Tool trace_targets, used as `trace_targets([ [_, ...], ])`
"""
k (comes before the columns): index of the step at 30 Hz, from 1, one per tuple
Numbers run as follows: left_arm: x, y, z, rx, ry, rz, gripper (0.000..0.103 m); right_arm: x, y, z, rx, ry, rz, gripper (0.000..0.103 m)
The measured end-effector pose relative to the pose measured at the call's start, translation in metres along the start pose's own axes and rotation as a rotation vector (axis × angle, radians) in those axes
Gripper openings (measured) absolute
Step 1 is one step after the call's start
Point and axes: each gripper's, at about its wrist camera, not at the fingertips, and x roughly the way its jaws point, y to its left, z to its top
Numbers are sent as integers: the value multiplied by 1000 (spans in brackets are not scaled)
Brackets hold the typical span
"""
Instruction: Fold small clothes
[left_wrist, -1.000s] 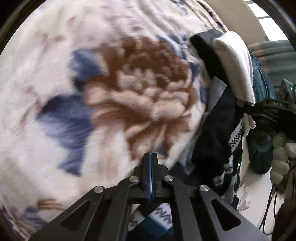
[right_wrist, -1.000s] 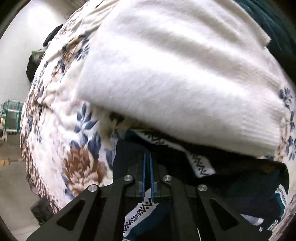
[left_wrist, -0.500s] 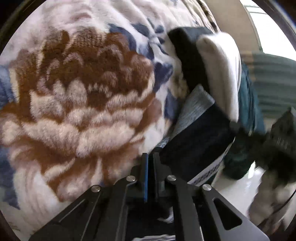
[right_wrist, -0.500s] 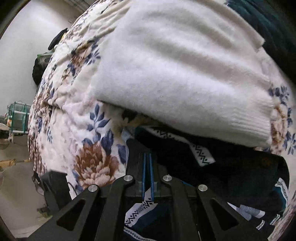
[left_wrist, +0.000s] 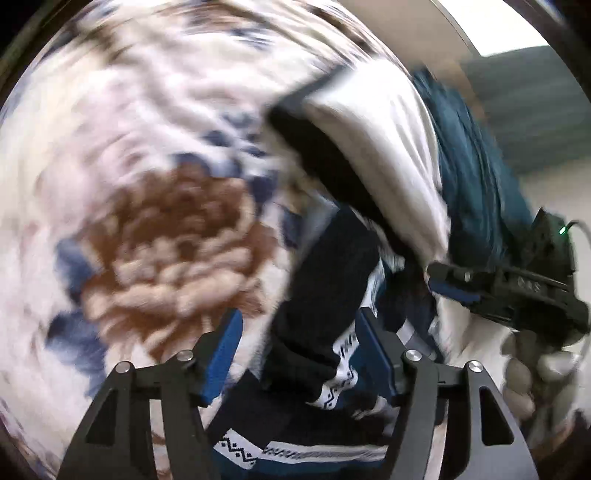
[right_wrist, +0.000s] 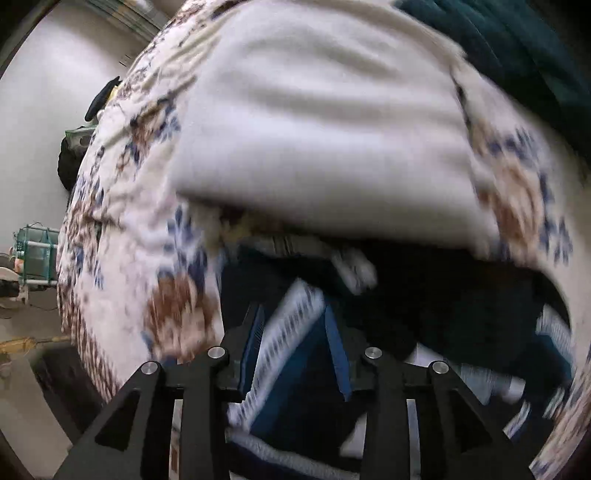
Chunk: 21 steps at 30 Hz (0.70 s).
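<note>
Close behind dark patterned garment (right_wrist: 295, 354), white sweater (right_wrist: 325, 140), floral blanket (left_wrist: 122, 192).

Flowery blanket (left_wrist: 147, 184) with brown and blue blooms spreads under everything. White wall (right_wrist: 44, 74) far left. Green crate (right_wrist: 35, 254) on floor, left.
</note>
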Motion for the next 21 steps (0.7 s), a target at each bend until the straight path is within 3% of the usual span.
trace_targets([
  [1, 8, -7, -2, 57, 19, 30, 61, 6, -7, -17, 12, 16, -10, 37],
  [3, 34, -17, -10, 160, 65, 169, 61, 25, -27, -49, 51, 57, -39, 37],
  [5, 54, -5, -20, 192, 114, 271, 61, 44, -46, -74, 86, 91, -100, 37],
  [6, 60, 0, -21, 184, 124, 269, 63, 57, -60, -86, 111, 120, -142, 37],
  [8, 61, 0, -21, 176, 128, 265, 64, 60, -80, -102, 191, 112, -95, 37],
  [10, 54, -9, -14, 162, 134, 267, 62, 39, -87, -110, 227, 53, -68, 37],
  [12, 39, -26, -4, 174, 58, 270, 63, 14, -93, -118, 230, -35, -101, 37],
  [14, 33, -37, -2, 204, 16, 288, 74, 0, -101, -127, 229, -78, -181, 37],
  [15, 35, -43, -4, 230, 9, 290, 87, -2, -108, -132, 230, -83, -246, 37],
  [16, 37, -41, -3, 248, 13, 306, 95, 2, -117, -137, 229, -63, -301, 37],
  [18, 59, -41, -5, 282, 60, 372, 95, 15, -141, -147, 255, -11, -364, 37],
  [20, 89, -30, -7, 273, 153, 410, 95, 18, -156, -152, 268, 8, -327, 37],
  [21, 93, -27, -6, 262, 163, 407, 95, 10, -159, -154, 277, 2, -300, 37],
])
